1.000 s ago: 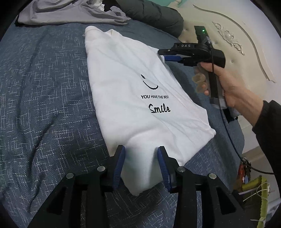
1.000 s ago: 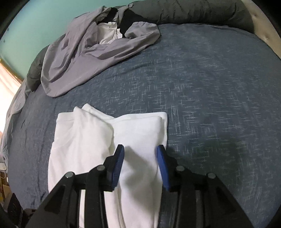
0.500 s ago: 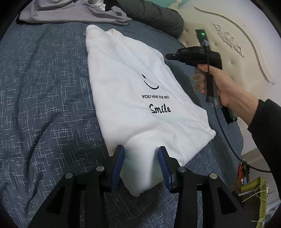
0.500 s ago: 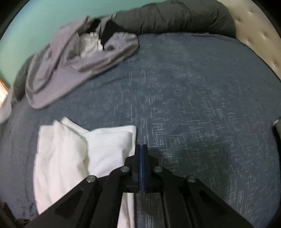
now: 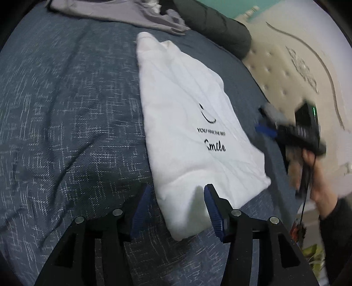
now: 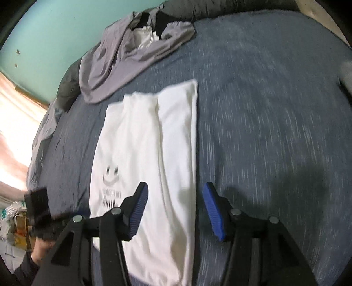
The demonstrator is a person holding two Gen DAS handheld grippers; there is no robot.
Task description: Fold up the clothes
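While the folded white T-shirt [image 5: 184,123] lies flat on the dark blue bedspread [image 5: 66,110], everything else can be placed from it. Left of the shirt, in the left wrist view, there is only open bedspread. Past the shirt's far end a crumpled grey garment [image 5: 114,11] is heaped, with a dark pillow [image 5: 211,24] beside it. The shirt is folded lengthwise into a long panel, its smiley face and "Smile" print facing up. At the shirt's near end the left gripper [image 5: 176,209] straddles the corner of the hem; its blue fingers [image 5: 140,211] have just been opening and stand about half apart, cloth between them, pads not pressing on it. To the right of the shirt, a hand [image 5: 308,173] in a dark sleeve holds the right gripper [image 5: 266,123], blurred, just off the shirt's edge and in front of the cream tufted headboard [image 5: 286,72]. From its own camera the right gripper [image 6: 173,211] hovers over the shirt's long right edge, jaws just opened to about half, gripping nothing.
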